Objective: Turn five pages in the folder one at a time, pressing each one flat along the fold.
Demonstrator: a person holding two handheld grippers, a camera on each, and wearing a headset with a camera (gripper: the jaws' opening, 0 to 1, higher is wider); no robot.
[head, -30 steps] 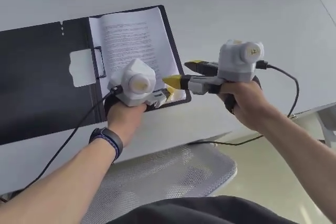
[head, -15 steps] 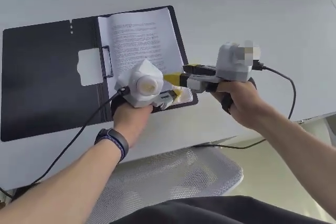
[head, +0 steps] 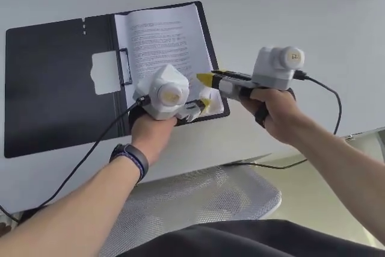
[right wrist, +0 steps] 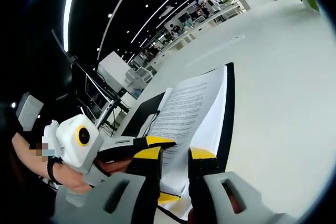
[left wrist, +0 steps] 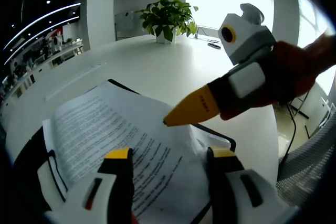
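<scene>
— What's the biggest thing in sight?
— A white table [head: 271, 4]. A mesh chair [head: 198, 200] sits just below its near edge.

— And the folder [head: 54, 82]?
— It lies open and flat on the table, near that edge. The left half is bare black cover with a white patch [head: 105, 71] beside the fold. The right half carries the printed page [head: 162, 40], which lies flat over most of its area. Its near right corner, by the grippers, looks slightly raised.

— Where's the left gripper [head: 198, 108]?
— It is over the page's near right corner, held from below by the left hand. In its own view the two yellow-tipped jaws stand well apart, with printed paper showing between them.

— And the right gripper [head: 207, 78]?
— It reaches in from the right, just beside the left one. In the left gripper view its yellow tip appears to touch the page close to the right edge. In its own view the jaws are drawn near each other with a narrow gap and paper behind it. I cannot tell whether they pinch the sheet.

— Anything smaller?
— A dark watch [head: 127, 156] on the left wrist.
</scene>
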